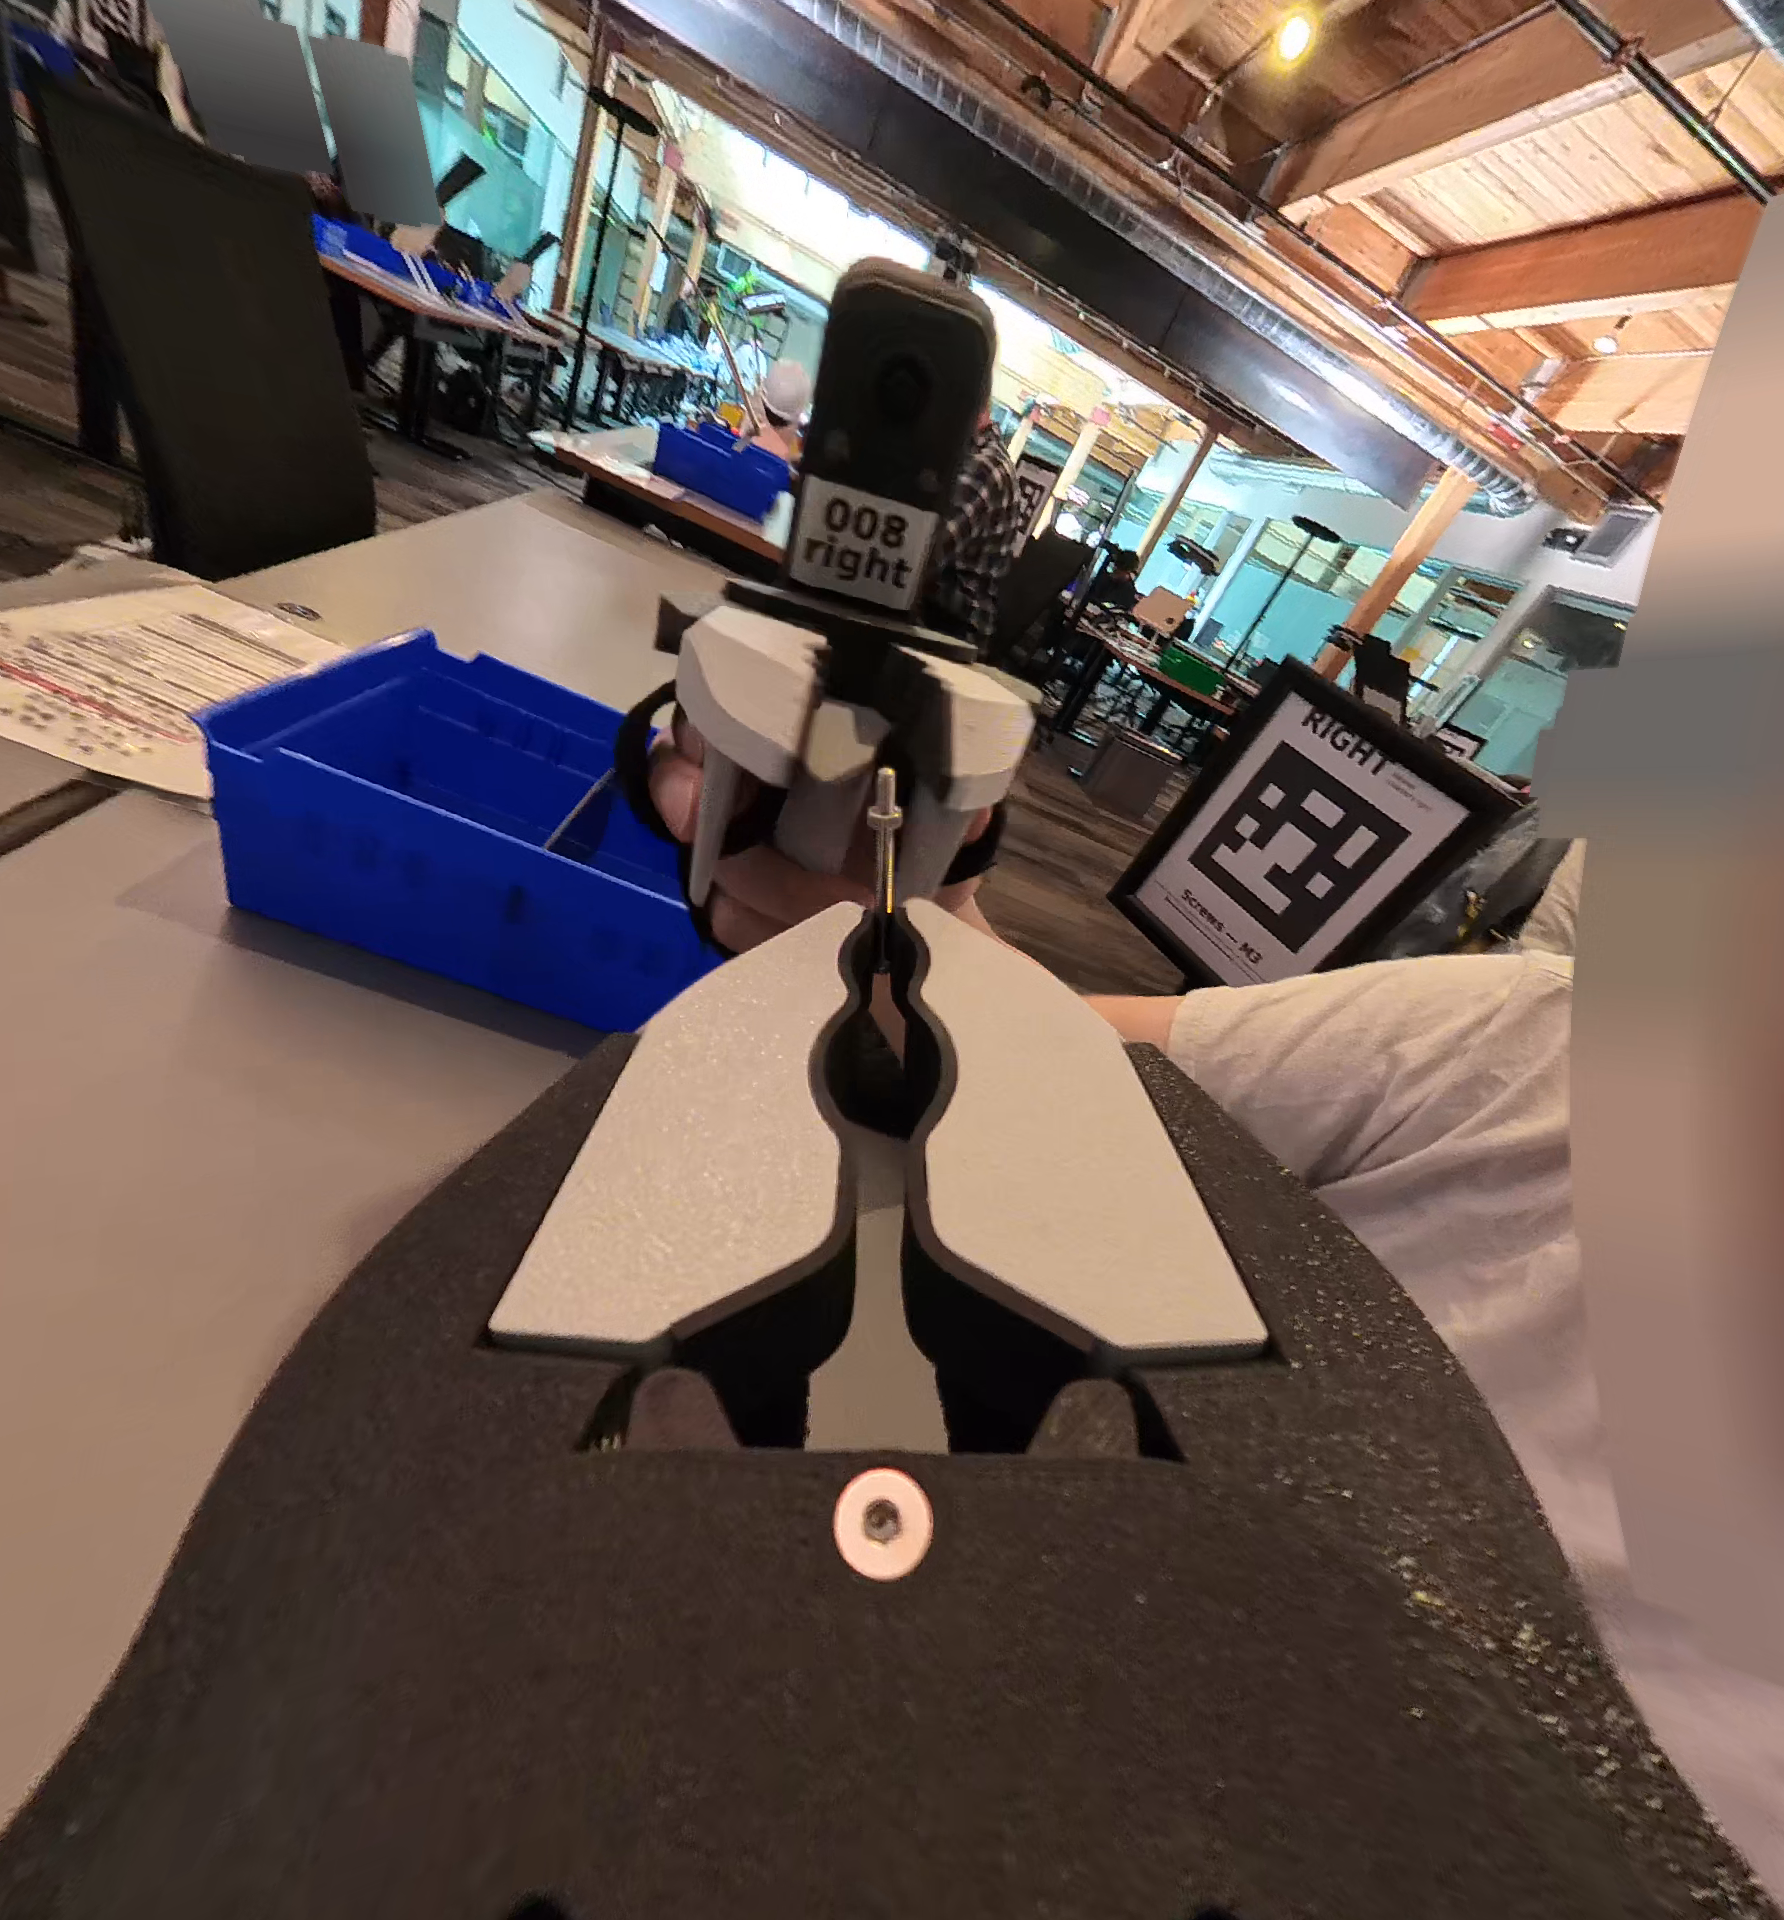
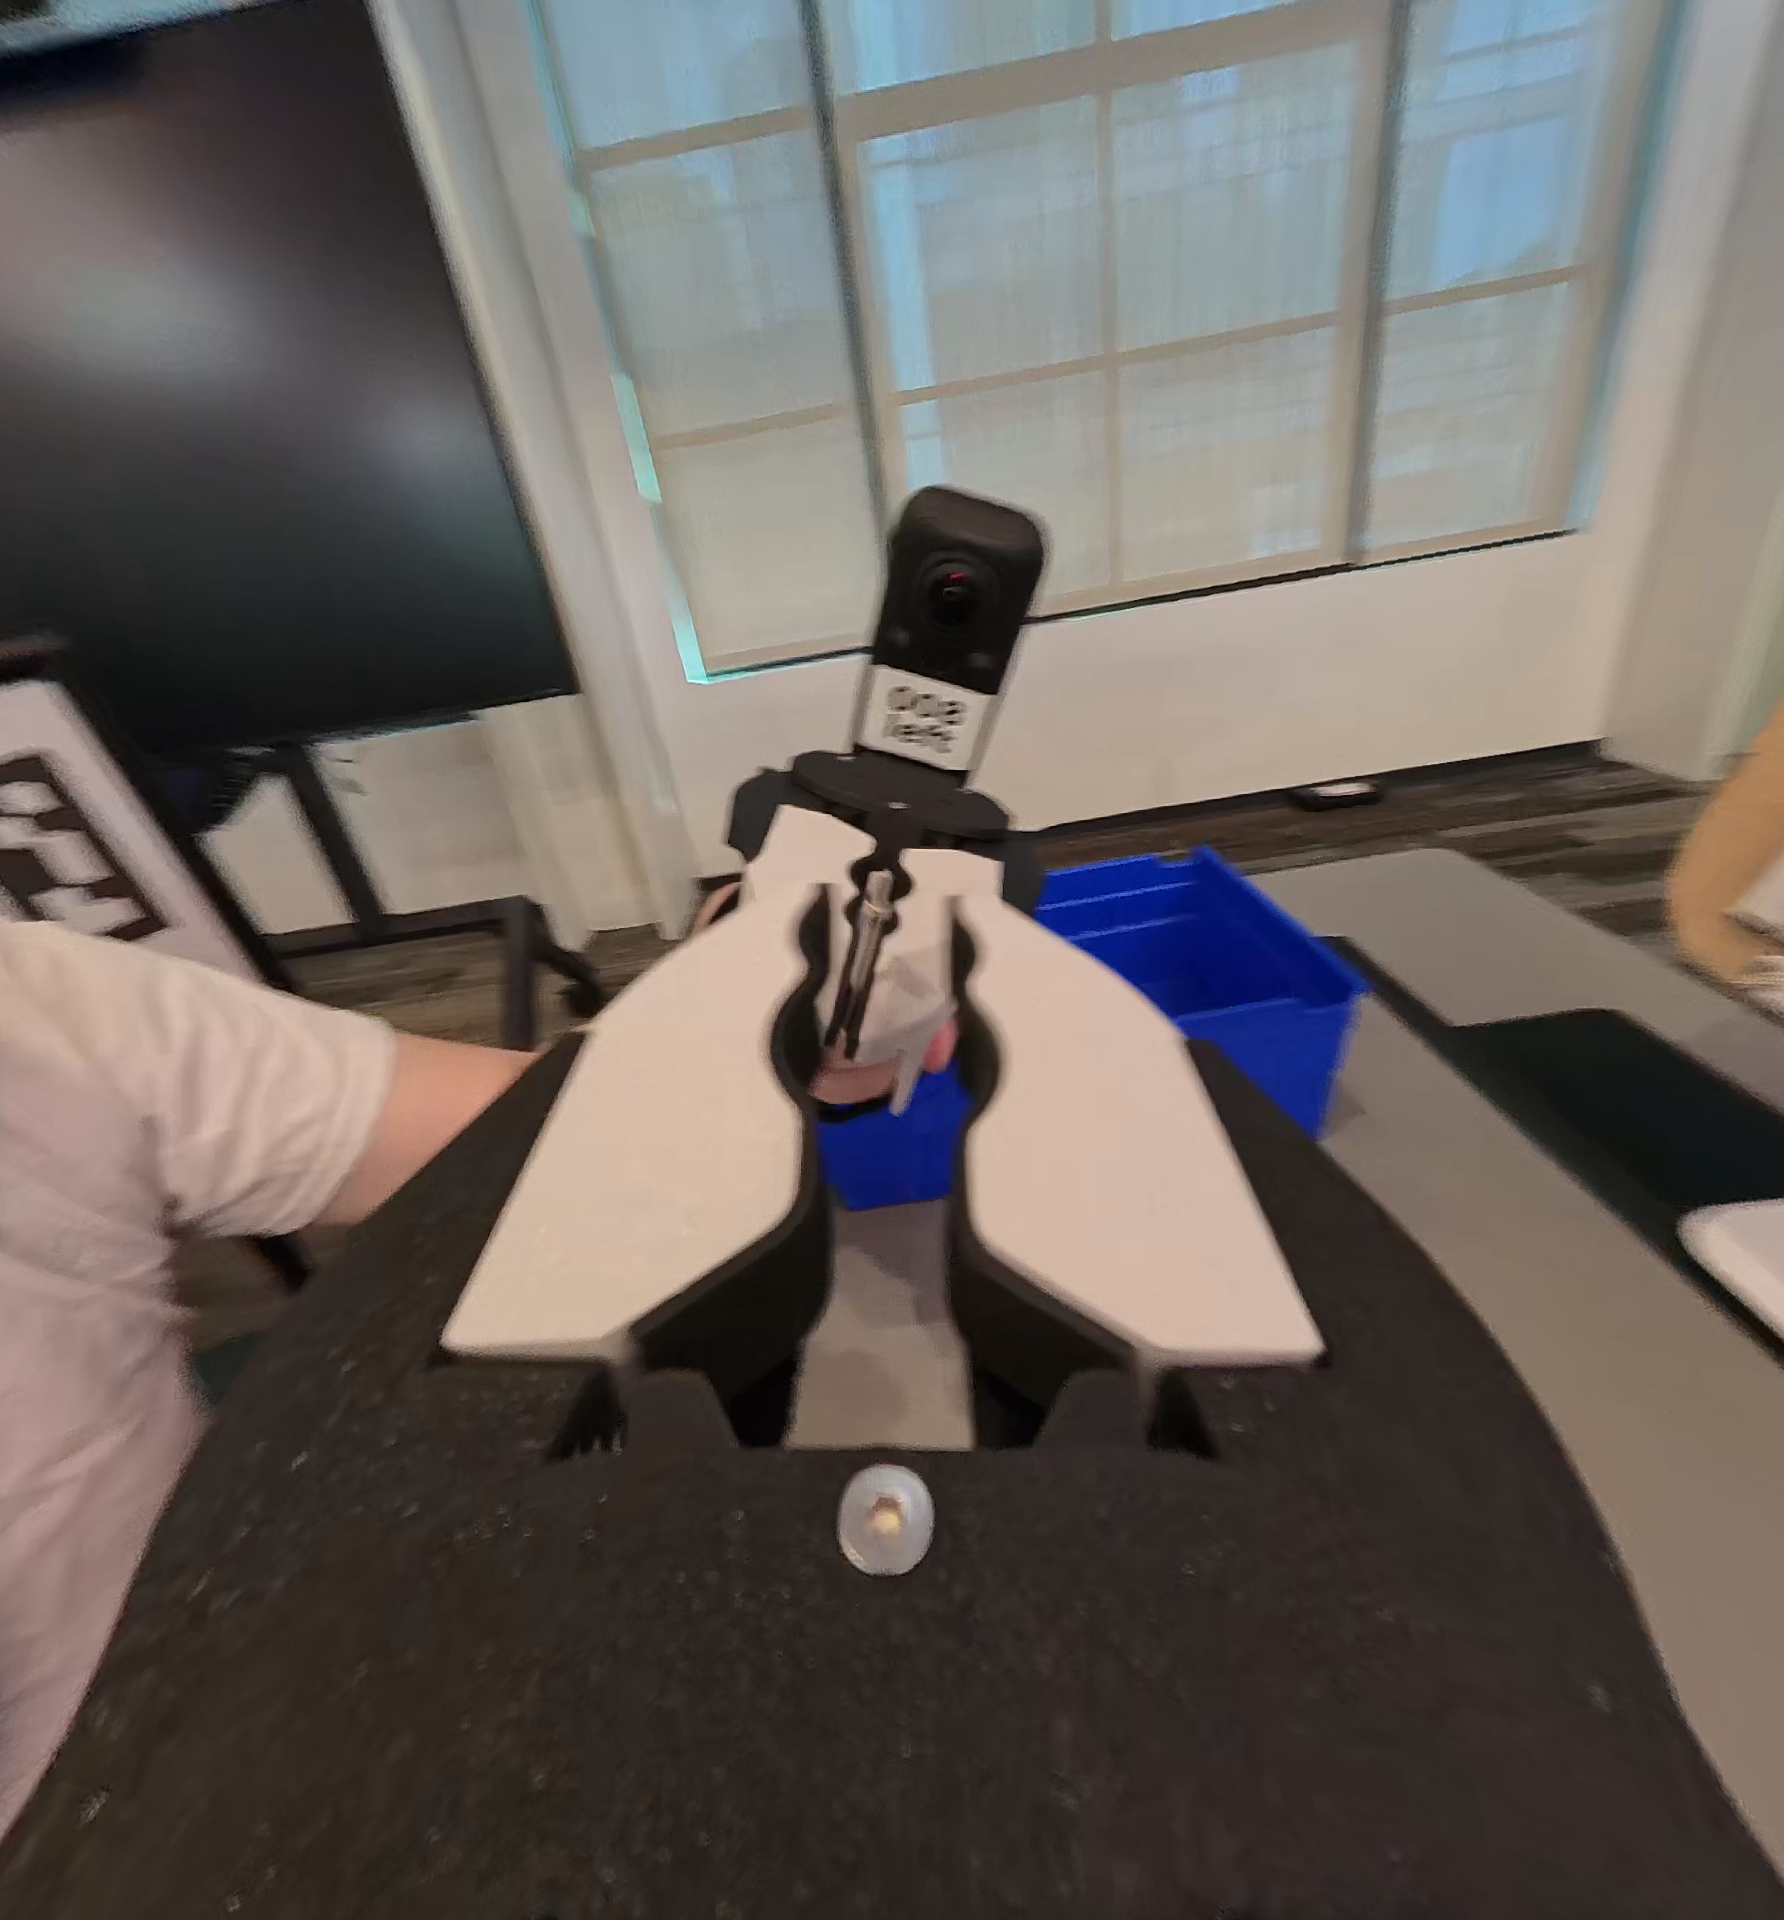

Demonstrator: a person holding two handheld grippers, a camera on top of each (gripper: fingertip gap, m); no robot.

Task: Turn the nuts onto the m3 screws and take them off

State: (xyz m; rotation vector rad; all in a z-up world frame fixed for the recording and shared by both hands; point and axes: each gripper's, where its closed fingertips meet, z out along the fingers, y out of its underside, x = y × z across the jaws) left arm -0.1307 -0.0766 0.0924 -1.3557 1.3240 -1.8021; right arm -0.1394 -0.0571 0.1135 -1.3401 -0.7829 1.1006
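Left wrist view is showing my left gripper (image 1: 883,920) with its jaws clamping the lower end of the m3 screw (image 1: 884,862), which is standing nearly upright out of the tips, above the bench (image 1: 192,1091). A nut (image 1: 883,819) is sitting near the top of the thread, with a short bare stub above it. I am holding the right gripper (image 1: 846,821) just beyond the screw, facing me; in the right wrist view its jaws (image 2: 883,935) are standing apart, with the screw (image 2: 865,956) showing in the gap between them and nothing gripped. I am judging the next step to be closing those jaws on the nut and turning it. What is worrying me: the hold is only on the thin shank, so any sideways push from the right gripper could be tilting or slipping the screw, and the right view is blurring, so I could be misjudging the approach and knocking the nut off into the blue bin (image 1: 431,769) behind. I am seeing printed labels on both camera mounts, a framed marker sign (image 1: 1303,831) on the right and a printed sheet (image 1: 109,665) on the bench; I am leaving their wording aside.
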